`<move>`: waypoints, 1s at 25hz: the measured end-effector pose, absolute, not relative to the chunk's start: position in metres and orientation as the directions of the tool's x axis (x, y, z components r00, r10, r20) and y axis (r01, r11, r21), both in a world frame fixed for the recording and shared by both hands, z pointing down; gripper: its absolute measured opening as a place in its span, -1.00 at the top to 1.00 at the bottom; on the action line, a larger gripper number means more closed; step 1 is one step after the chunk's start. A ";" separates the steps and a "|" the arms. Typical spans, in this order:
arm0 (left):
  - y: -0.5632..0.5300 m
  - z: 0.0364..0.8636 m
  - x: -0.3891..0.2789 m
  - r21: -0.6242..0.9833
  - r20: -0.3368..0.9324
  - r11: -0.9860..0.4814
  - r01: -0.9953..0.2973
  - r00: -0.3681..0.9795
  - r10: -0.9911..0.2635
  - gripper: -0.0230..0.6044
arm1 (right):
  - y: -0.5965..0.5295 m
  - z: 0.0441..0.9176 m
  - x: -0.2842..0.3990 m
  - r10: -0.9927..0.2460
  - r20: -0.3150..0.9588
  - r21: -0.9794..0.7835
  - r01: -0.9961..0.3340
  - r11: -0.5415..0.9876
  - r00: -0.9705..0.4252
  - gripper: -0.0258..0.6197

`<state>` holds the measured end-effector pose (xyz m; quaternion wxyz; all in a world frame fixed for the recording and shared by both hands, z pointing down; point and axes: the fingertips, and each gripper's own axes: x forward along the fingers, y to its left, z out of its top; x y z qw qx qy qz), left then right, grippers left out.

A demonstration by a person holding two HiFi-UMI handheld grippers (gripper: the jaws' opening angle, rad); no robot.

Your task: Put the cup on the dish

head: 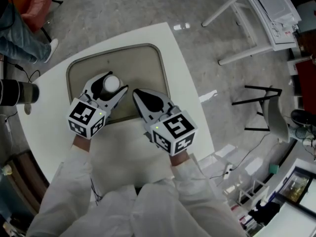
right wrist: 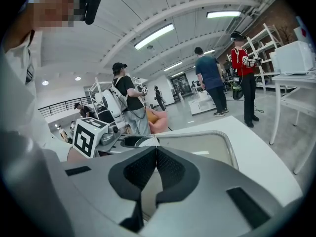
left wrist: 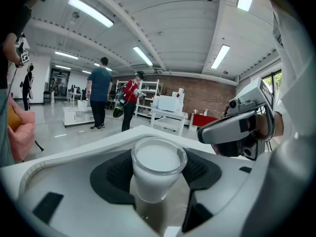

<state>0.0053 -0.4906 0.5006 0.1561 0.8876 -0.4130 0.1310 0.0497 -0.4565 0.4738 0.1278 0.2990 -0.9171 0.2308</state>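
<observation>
A small white cup (head: 111,83) sits between the black pads of my left gripper (head: 116,81), which is shut on it. In the left gripper view the cup (left wrist: 157,167) fills the gap between the jaws, with a beige surface right below it. The dish is a beige tray (head: 143,63) with a grey rim, and the cup is over its near half; whether the cup touches it I cannot tell. My right gripper (head: 135,92) is shut on nothing just right of the cup, its tips over the tray's near part. Its pads meet in the right gripper view (right wrist: 155,154).
The tray lies on a white table (head: 187,98) whose right edge is close by. A dark cylinder (head: 19,93) juts in at the left. On the floor to the right are a black frame (head: 256,102) and a white desk (head: 256,19). People stand in the distance.
</observation>
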 end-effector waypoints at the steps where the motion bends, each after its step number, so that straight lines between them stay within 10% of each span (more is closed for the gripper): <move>1: -0.491 0.501 0.006 0.166 0.360 -0.614 -0.772 0.627 -0.691 0.03 | -0.457 0.474 0.050 -0.488 0.373 -0.348 -0.607 0.714 -0.789 0.88; 25: -0.485 0.501 0.009 0.156 0.332 -0.664 -0.731 0.672 -0.662 0.01 | -0.434 0.485 0.060 -0.493 0.399 -0.368 -0.627 0.686 -0.773 0.88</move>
